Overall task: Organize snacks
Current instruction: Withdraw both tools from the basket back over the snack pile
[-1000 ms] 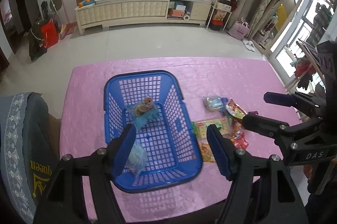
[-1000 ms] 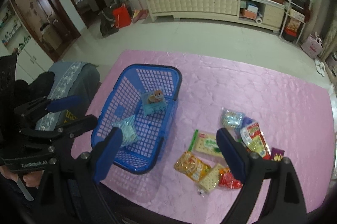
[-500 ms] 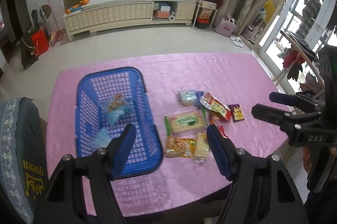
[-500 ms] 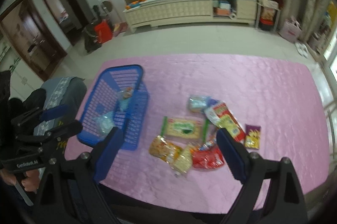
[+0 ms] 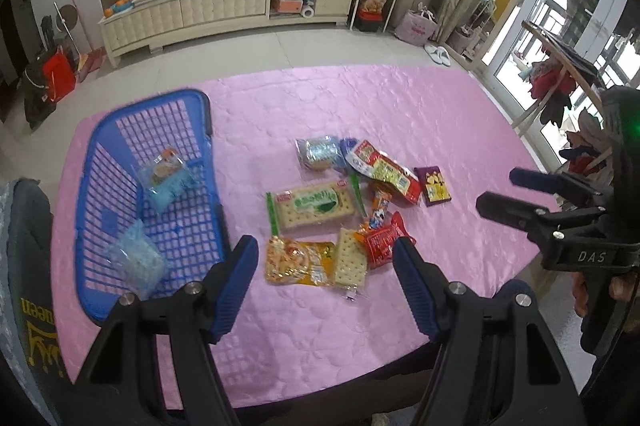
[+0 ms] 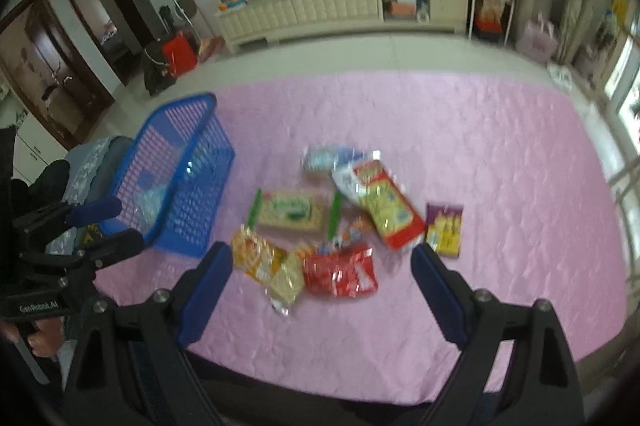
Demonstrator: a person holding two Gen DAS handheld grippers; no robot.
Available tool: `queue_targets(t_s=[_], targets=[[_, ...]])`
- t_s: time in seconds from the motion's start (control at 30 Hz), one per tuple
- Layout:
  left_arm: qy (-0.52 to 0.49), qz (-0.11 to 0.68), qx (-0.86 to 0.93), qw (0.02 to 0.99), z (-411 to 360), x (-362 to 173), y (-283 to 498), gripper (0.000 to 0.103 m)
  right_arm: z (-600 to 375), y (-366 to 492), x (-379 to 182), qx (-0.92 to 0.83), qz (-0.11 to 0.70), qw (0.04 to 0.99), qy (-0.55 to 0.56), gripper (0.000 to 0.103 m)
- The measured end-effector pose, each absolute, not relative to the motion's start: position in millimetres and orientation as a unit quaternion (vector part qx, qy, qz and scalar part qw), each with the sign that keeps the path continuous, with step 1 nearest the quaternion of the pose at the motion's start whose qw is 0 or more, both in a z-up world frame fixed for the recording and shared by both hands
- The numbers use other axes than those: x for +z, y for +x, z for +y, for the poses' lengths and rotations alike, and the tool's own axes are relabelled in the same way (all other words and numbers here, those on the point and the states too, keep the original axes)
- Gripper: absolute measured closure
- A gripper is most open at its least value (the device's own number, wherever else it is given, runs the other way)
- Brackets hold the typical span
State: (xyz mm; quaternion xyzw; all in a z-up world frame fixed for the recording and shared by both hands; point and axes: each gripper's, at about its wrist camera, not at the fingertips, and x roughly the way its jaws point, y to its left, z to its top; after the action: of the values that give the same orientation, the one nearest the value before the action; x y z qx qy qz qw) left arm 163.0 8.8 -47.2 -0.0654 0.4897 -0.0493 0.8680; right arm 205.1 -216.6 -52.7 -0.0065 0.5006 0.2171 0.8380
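Note:
A blue plastic basket (image 5: 120, 129) (image 6: 188, 153) stands at the left of the pink table and holds two pale blue snack packs (image 5: 166, 177). To its right lies a heap of snacks: a green cracker pack (image 5: 314, 203) (image 6: 290, 211), an orange bag (image 5: 298, 262) (image 6: 256, 256), a red bag (image 5: 382, 240) (image 6: 340, 272), a long red-yellow pack (image 5: 384, 171) (image 6: 380, 203) and a small purple pack (image 5: 436, 187) (image 6: 444, 230). My left gripper (image 5: 324, 258) hangs open above the orange bag. My right gripper (image 6: 322, 262) is open above the red bag, empty.
The pink cloth (image 5: 400, 113) covers the whole table; its near edge runs just below both grippers. A grey chair back (image 5: 24, 266) stands at the left. A long cream cabinet (image 5: 224, 5) lines the far wall across bare floor. The view from the right wrist is blurred.
Both grippers have swung right from over the basket to over the snack heap, and sunk closer to the table. Their jaws have kept the same width.

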Motion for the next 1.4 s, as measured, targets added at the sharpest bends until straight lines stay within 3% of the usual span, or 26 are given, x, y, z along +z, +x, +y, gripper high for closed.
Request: queue_targets(t_s=[0.73,1.33,1.4], targets=[[-0.081,0.54,-0.042,0.837,-24,-180,155,0.035,-209,213,-189,0.24,0.546,0.798,-0.086,0.01],[-0.117,0.558,-0.052,0.82,0,-201,158,0.035,-188,244,-226,0.261,0.571,0.772,-0.098,0.01],[-0.115,0.559,-0.052,0.82,0,-201,154,0.035,-182,246,-226,0.27,0.569,0.769,-0.107,0.014]])
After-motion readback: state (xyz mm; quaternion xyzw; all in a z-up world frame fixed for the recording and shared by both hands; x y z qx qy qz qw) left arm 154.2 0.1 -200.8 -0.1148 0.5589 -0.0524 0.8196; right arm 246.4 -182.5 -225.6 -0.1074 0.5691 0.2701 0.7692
